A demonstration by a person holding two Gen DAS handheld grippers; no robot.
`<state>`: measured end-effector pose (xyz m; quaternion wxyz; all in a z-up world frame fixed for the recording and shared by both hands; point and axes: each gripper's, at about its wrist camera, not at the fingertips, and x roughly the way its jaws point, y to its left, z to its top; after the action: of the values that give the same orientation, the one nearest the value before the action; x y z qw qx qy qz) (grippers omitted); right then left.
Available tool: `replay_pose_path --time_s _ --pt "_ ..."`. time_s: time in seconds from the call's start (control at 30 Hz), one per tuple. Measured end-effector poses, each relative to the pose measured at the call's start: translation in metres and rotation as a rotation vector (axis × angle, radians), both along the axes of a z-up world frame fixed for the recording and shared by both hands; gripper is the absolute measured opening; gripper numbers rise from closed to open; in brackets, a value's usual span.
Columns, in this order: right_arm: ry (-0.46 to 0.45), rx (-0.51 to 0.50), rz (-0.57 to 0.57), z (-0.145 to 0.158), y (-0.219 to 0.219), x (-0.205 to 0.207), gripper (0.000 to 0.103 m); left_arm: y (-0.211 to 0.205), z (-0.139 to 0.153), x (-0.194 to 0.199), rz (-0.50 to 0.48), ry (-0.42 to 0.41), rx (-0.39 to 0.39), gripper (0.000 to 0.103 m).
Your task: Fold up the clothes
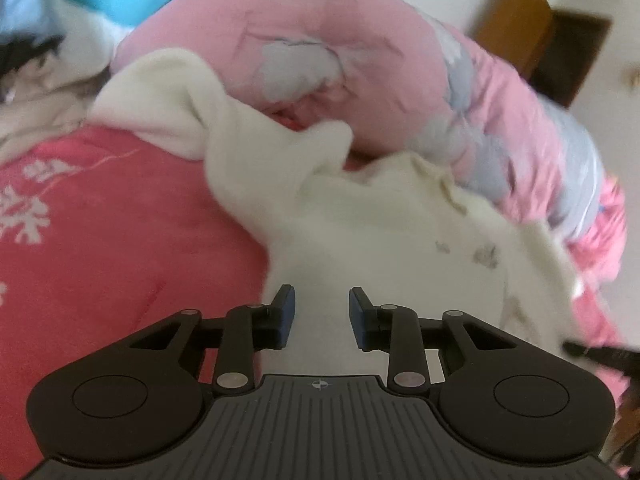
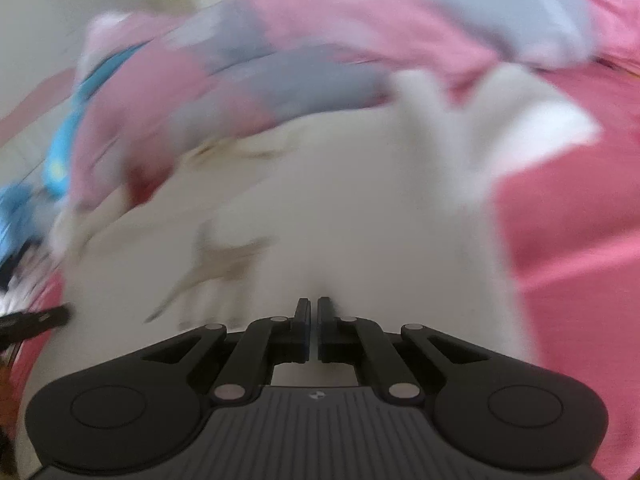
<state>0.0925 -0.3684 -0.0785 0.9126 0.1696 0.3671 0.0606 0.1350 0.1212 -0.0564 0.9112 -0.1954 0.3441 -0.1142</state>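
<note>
My left tongs (image 1: 322,300) stood apart over the cream garment (image 1: 384,240), its cloth showing between the pads, and the pads did not press on it. My right tongs (image 2: 314,312) were together; the right view was badly blurred, and I could not tell whether a fold of cloth was pinched between them.

The cream garment lay rumpled on the red bedspread (image 1: 100,248), one sleeve (image 1: 160,100) thrown toward the pink quilt (image 1: 320,40) heaped along the far edge of the bed.

Judged risks: if the right tongs held nothing, a pull would leave the garment bunched. The sleeve lay against the quilt and could drag or snag there, spoiling a square fold. The soft bedspread might ruck beneath it.
</note>
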Motion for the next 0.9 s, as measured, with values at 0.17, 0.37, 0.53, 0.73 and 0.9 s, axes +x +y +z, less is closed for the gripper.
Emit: replay_pose_path --time_s 0.17,0.37,0.53,0.73,0.9 --pt "0.017 -0.015 -0.029 0.013 0.000 -0.001 0.004 -0.001 0.018 0.000 -0.011 -0.037 0.002 0.032" --pt "-0.009 0.033 0.112 0.039 0.051 0.030 0.006 -0.005 0.024 0.011 0.012 -0.084 0.038 0.032" --pt "-0.038 0.047 0.269 0.057 0.112 0.076 0.019 0.008 0.014 0.027 0.087 -0.070 0.003 0.032" --pt "-0.036 -0.027 0.336 0.052 0.172 0.134 0.027 0.013 0.006 0.044 0.099 -0.089 -0.007 0.038" --pt "-0.029 -0.218 0.428 0.037 0.219 0.177 0.029 0.017 -0.007 0.050 0.087 -0.072 -0.022 0.038"
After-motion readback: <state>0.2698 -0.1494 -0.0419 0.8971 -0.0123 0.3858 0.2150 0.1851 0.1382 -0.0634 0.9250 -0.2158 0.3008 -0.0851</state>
